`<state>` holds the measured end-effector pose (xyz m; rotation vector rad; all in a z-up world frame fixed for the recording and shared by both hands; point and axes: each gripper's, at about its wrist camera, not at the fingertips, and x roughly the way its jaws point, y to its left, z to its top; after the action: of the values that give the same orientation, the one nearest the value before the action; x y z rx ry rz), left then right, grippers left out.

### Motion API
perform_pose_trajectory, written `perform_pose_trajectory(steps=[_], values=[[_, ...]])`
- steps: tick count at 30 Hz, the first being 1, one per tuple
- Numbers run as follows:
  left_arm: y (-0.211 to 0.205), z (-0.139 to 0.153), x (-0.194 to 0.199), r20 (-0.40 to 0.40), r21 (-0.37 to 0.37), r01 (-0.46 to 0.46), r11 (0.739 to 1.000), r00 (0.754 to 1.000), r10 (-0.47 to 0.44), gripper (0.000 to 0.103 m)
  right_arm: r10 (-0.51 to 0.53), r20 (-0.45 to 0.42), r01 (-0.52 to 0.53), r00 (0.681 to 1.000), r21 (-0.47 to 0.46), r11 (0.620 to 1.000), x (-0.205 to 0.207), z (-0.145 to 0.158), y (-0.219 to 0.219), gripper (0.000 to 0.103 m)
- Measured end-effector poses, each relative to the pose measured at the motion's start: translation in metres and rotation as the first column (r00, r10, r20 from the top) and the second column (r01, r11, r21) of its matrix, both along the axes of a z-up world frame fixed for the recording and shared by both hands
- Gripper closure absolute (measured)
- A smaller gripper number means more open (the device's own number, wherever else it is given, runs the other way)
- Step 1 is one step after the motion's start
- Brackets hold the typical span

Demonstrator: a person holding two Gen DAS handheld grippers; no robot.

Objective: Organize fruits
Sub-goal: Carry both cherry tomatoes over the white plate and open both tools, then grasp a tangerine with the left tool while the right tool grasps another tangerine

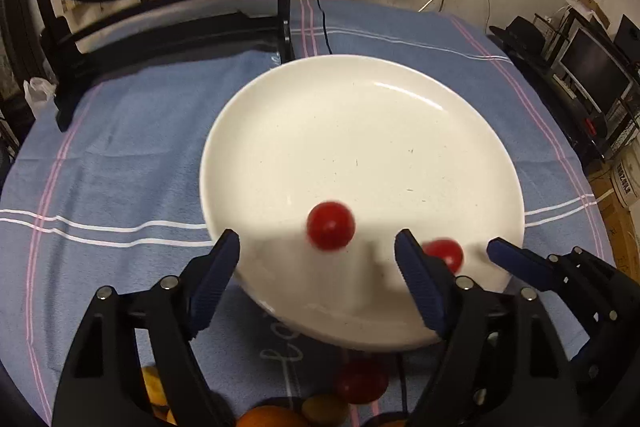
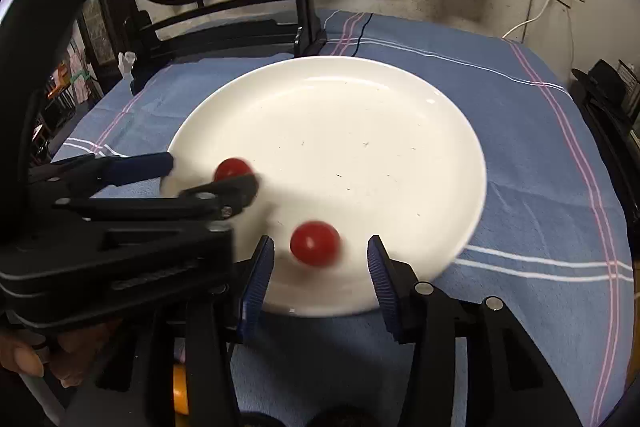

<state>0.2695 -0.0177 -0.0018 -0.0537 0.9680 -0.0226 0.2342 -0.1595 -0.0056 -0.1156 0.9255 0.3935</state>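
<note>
**Clerk:** While both tomatoes sit loose on the near part of the white plate [image 1: 360,131], log them. Item one: small red tomato [image 1: 331,225], between the spread pads of the left tongs [image 1: 318,247], nothing pressing on it. Item two: second red tomato [image 2: 315,243], between the parted pads of the right tongs [image 2: 320,259], likewise free of any grip.

**Checker:** Blurred edges on both; I'd judge them still rolling or just dropped. Handling?

**Clerk:** Light, round, smooth-skinned, likely slippery on glazed china. Thin skin over soft flesh, so bruises or bursts under a hard pinch. Best taken across the widest middle, pads on opposite sides, gentle closure only.

**Checker:** Risk?

**Clerk:** A round thing on a shallow plate can roll off toward the near rim. The plate is stiff, breakable, and rests on a blue striped cloth [image 1: 120,155] over the tabletop.

**Checker:** Remaining stock?

**Clerk:** Near edge of the left view, below the plate: another red fruit [image 1: 362,381] and an orange fruit [image 1: 272,419], partly hidden by the tongs. Exact kinds and count cannot be told.

**Checker:** Status?

**Clerk:** Two pieces placed; more apparently waiting.
</note>
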Motion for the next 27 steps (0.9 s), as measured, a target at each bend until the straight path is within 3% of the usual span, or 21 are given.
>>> perform_pose_trajectory(steps=[3, 4, 10, 14, 19, 27], values=[[0.005, 0.011, -0.022, 0.001, -0.019, 0.016, 1.000, 1.000, -0.016, 0.023, -0.009, 0.006, 0.009, 1.000, 0.024, 1.000, -0.016, 0.007, -0.011, 0.049], [0.008, 0.015, -0.030, 0.007, -0.024, 0.017, 1.000, 1.000, -0.016, 0.018, -0.014, 0.009, 0.014, 1.000, 0.032, 0.999, -0.022, 0.011, -0.015, 0.045], [0.039, 0.033, -0.100, 0.111, -0.020, -0.031, 0.999, 0.993, 0.033, 0.008, -0.013, 0.046, 0.010, 0.999, 0.066, 0.998, -0.089, 0.024, -0.047, 0.032], [0.056, 0.023, -0.147, 0.133, -0.002, -0.059, 0.998, 0.989, 0.059, 0.008, 0.026, 0.049, -0.029, 0.998, 0.059, 0.998, -0.137, 0.019, -0.052, 0.031], [0.072, 0.003, -0.195, 0.118, -0.058, -0.079, 0.995, 0.989, 0.086, 0.007, 0.029, 0.010, -0.029, 1.000, 0.039, 0.999, -0.181, -0.002, -0.050, 0.030], [0.079, -0.020, -0.225, 0.061, -0.091, -0.072, 0.993, 0.995, 0.078, 0.007, -0.008, -0.061, 0.007, 0.998, -0.015, 1.000, -0.185, -0.030, -0.036, 0.029]])
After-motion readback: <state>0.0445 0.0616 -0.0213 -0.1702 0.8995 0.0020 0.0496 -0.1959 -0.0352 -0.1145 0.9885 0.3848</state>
